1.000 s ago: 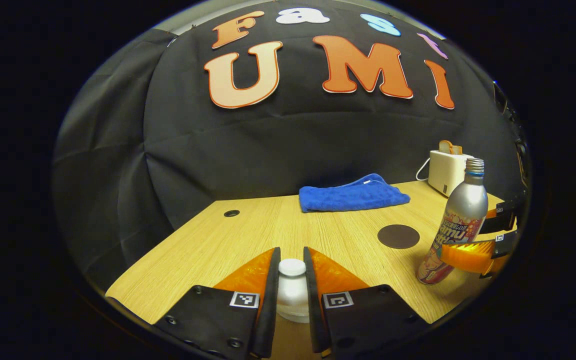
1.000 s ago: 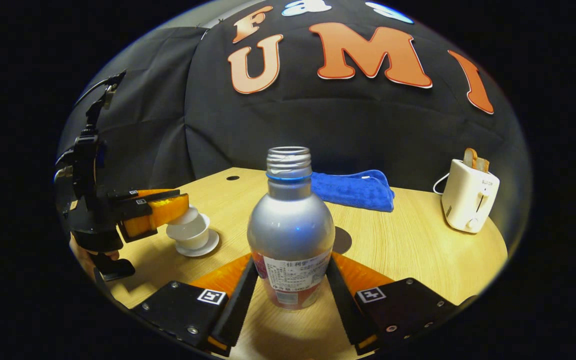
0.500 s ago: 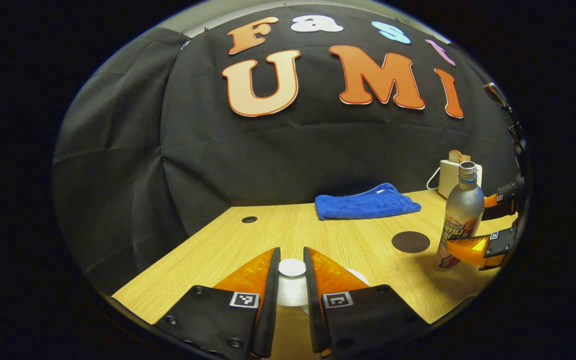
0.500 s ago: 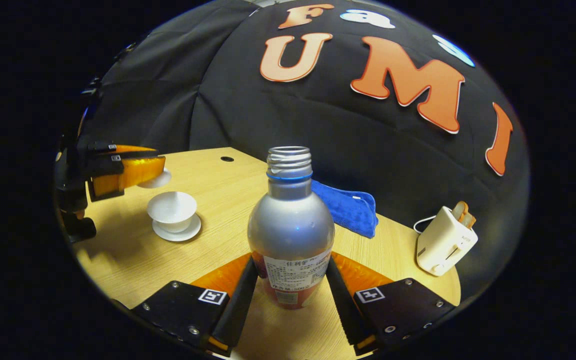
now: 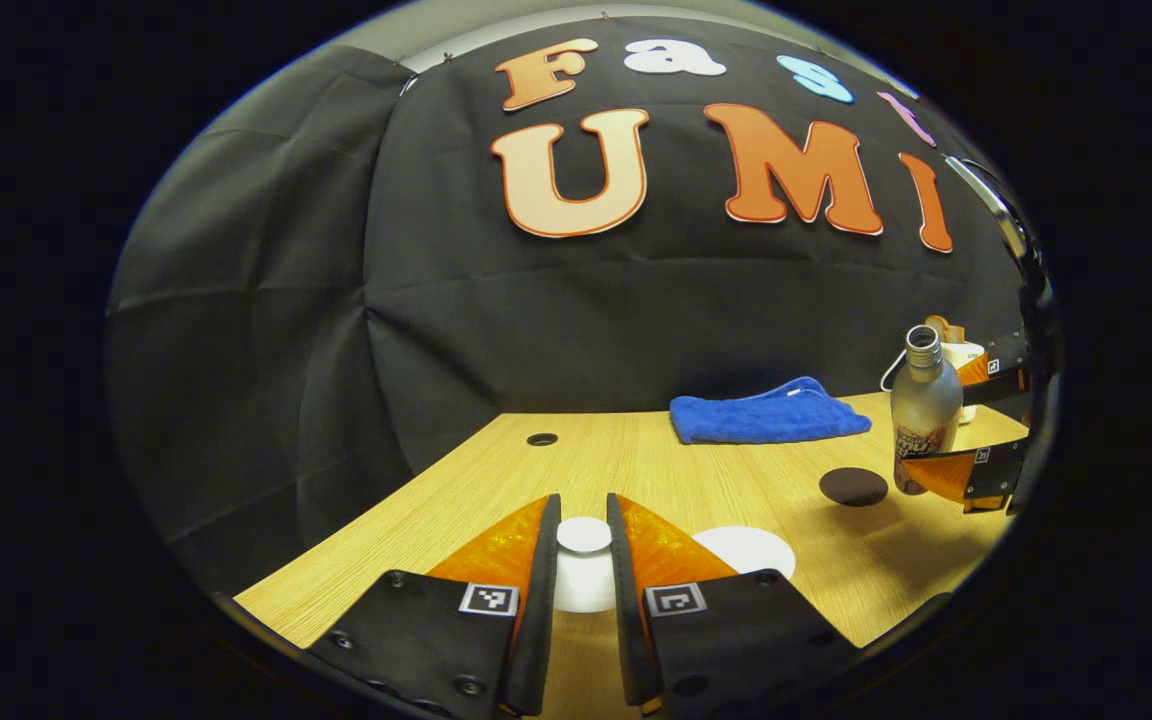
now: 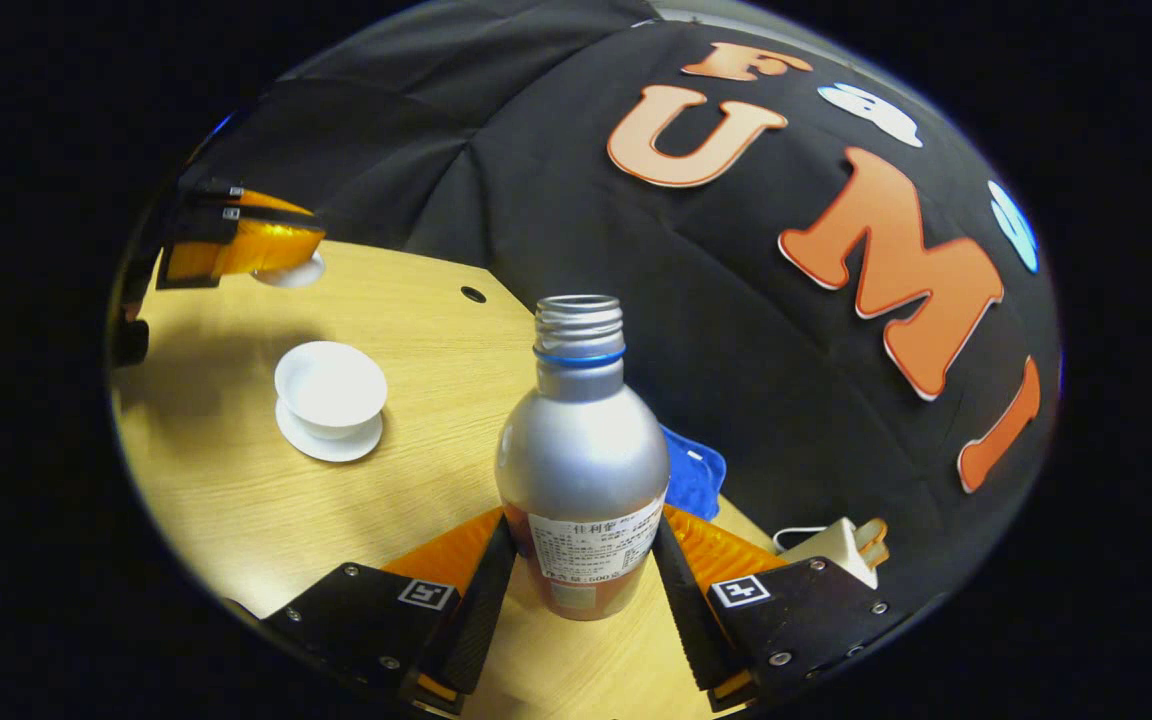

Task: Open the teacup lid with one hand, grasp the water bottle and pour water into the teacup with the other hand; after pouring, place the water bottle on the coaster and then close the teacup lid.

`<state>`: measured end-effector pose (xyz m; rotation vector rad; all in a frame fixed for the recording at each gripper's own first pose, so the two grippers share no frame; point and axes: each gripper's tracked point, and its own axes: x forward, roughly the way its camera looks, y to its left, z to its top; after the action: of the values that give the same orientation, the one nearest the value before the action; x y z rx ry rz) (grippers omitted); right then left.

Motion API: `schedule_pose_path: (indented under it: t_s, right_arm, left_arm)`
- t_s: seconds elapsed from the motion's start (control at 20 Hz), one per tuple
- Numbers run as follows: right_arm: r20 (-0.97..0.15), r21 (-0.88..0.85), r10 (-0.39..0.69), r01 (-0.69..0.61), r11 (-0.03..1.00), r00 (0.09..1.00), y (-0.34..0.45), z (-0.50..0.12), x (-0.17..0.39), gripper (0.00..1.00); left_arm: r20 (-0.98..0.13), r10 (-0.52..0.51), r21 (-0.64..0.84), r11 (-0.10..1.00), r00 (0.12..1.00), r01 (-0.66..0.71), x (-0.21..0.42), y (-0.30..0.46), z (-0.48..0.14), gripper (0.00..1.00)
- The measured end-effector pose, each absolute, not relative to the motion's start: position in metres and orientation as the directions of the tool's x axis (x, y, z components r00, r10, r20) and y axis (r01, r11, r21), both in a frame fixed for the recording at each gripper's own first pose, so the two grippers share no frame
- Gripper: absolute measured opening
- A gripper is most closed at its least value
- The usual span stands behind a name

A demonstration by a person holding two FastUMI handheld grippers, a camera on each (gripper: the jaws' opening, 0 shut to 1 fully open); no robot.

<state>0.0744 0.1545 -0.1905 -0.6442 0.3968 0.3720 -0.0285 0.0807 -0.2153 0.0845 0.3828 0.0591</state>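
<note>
My left gripper (image 5: 583,510) is shut on the knob of the white teacup lid (image 5: 584,585), held in the air. Below and to its right is the open white teacup (image 5: 744,550). In the right gripper view the teacup (image 6: 330,385) stands uncovered on its saucer (image 6: 331,445), and the left gripper (image 6: 286,245) holds the lid (image 6: 291,272) above and behind it. My right gripper (image 6: 582,540) is shut on the uncapped silver water bottle (image 6: 581,460), lifted off the table and leaning toward the cup. The dark round coaster (image 5: 853,486) lies bare beside the bottle (image 5: 924,400).
A folded blue towel (image 5: 766,418) lies at the back of the wooden table (image 5: 636,465). A white toaster (image 6: 841,545) with bread stands at the far right. A small cable hole (image 5: 541,439) sits near the table's back left.
The left gripper has lifted the lid off the teacup and carried it up and away. The right gripper has raised the bottle and tilted with it toward the cup.
</note>
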Motion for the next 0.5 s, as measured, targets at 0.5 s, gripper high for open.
schedule_pose_path:
  t_s: [0.5]
  right_arm:
    - [-0.415, -0.720, 0.207, -0.458, 0.522, 0.886, 0.181, -0.189, 0.085, 0.77]
  left_arm:
    - [-0.379, 0.132, 0.106, 0.989, 0.916, -0.099, -0.040, 0.120, -0.221, 0.33]
